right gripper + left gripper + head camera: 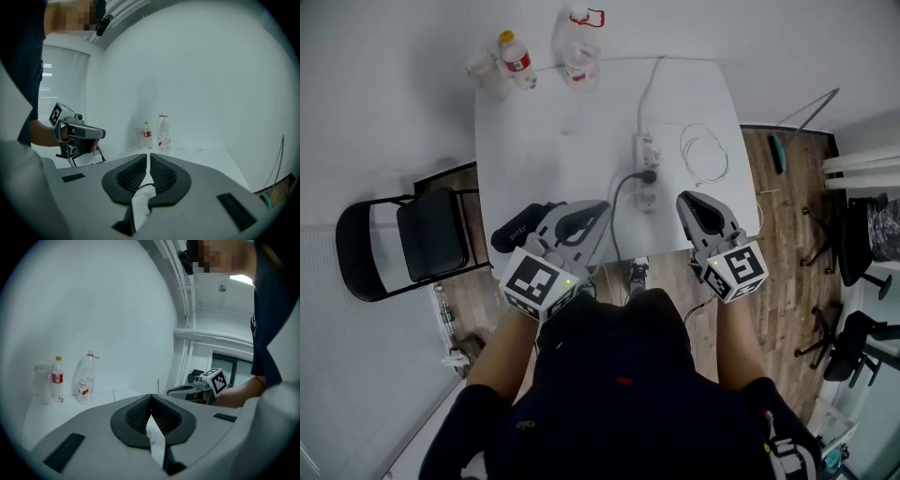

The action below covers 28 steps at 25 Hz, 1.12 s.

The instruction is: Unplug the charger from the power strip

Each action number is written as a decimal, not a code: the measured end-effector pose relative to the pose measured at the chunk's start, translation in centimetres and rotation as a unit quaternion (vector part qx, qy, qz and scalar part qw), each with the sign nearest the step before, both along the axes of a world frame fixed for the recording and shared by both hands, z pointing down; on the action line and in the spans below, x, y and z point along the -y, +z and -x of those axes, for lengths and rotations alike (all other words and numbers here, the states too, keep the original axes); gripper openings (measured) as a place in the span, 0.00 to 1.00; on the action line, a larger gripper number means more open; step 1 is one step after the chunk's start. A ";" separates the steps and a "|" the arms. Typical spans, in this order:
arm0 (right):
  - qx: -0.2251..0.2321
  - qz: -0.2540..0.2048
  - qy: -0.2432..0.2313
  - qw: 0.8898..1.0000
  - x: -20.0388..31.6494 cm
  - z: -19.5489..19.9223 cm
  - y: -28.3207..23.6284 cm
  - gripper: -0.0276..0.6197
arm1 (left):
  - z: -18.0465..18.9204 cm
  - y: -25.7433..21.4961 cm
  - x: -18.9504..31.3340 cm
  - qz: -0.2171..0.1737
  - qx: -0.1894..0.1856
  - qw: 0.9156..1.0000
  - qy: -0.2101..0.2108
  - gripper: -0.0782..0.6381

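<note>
A white power strip [646, 147] lies on the white table [553, 159], right of the middle. The charger's black plug [649, 176] sits in it, and its black cable [617, 220] runs toward the table's near edge. My left gripper [598, 208] hovers over the near edge, left of the cable, jaws shut and empty [151, 397]. My right gripper [686, 200] is just right of the strip's near end, also shut with nothing in it [149, 156]. Neither touches the plug or the strip. Neither gripper view shows the plug.
A coiled white cable [704, 155] lies right of the strip. Two bottles [516, 58] [581, 42] and a clear cup [484, 70] stand at the table's far edge. A black object [518, 228] rests at the near left corner. A black folding chair [403, 239] stands left of the table.
</note>
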State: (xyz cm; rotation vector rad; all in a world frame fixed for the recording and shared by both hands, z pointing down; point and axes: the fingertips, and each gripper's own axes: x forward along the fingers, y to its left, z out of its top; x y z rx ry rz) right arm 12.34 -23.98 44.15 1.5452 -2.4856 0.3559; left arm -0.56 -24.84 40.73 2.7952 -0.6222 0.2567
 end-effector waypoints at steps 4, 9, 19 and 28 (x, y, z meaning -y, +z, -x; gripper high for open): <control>-0.005 0.020 -0.024 1.000 1.7 -2.3 2.5 0.09 | -2.6 2.6 0.1 0.026 0.008 0.999 -0.018 0.13; -0.046 0.011 -0.076 0.996 4.7 -3.3 5.0 0.10 | -5.9 7.0 1.1 0.048 0.031 0.998 -0.041 0.13; -0.111 0.085 -0.226 0.964 9.5 -2.4 13.5 0.34 | -10.2 15.8 1.7 0.106 0.082 0.990 -0.047 0.13; -0.141 0.108 -0.313 0.933 11.1 -1.1 17.2 0.35 | -11.7 20.1 2.1 0.146 0.087 0.984 -0.051 0.13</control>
